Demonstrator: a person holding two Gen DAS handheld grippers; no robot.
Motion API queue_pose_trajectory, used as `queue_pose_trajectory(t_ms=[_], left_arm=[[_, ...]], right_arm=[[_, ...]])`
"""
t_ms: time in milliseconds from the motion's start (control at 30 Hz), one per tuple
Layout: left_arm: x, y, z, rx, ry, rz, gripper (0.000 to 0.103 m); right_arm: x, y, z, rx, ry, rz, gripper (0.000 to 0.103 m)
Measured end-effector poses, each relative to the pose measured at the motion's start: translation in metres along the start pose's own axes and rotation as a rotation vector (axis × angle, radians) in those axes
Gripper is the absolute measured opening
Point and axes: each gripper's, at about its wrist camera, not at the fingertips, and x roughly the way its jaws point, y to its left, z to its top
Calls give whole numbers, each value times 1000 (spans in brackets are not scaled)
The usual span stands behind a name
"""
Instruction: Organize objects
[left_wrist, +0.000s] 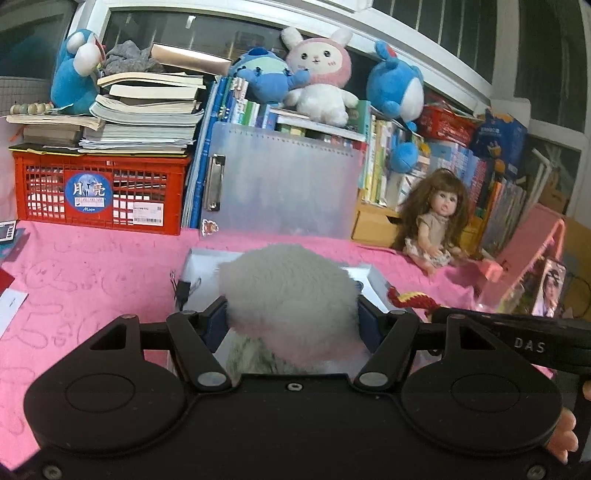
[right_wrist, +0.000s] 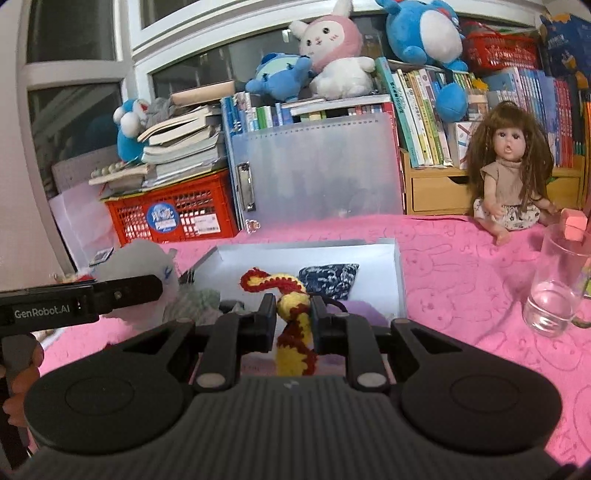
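My left gripper (left_wrist: 291, 314) is shut on a grey fluffy plush toy (left_wrist: 288, 295) and holds it over the near left part of a shallow white box (left_wrist: 207, 258). My right gripper (right_wrist: 293, 306) is shut on a red and yellow crocheted piece (right_wrist: 291, 306) over the box's (right_wrist: 395, 266) near edge. The crocheted piece also shows in the left wrist view (left_wrist: 410, 299). Inside the box lie a dark blue patterned pouch (right_wrist: 328, 278), a purple soft item (right_wrist: 360, 310) and a black clip (left_wrist: 184, 290). The plush also shows in the right wrist view (right_wrist: 136, 262).
The pink cloth (right_wrist: 461, 266) covers the table. A doll (right_wrist: 509, 173) sits at the back right, with a clear glass (right_wrist: 554, 288) near it. A red crate (left_wrist: 99, 188) with stacked books, a clear folder (left_wrist: 284, 181), a bookshelf and plush toys line the back.
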Motion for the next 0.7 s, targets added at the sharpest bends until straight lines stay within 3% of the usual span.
queue_pose_trajectory(t_ms=[367,700], left_arm=[[56,17,39,-67,54,34,67],[106,26,33,-90,145,80,67]], right_arm=[[34,-36,34,136,31,-19,23],[73,-60,42,185,66,-83,23]])
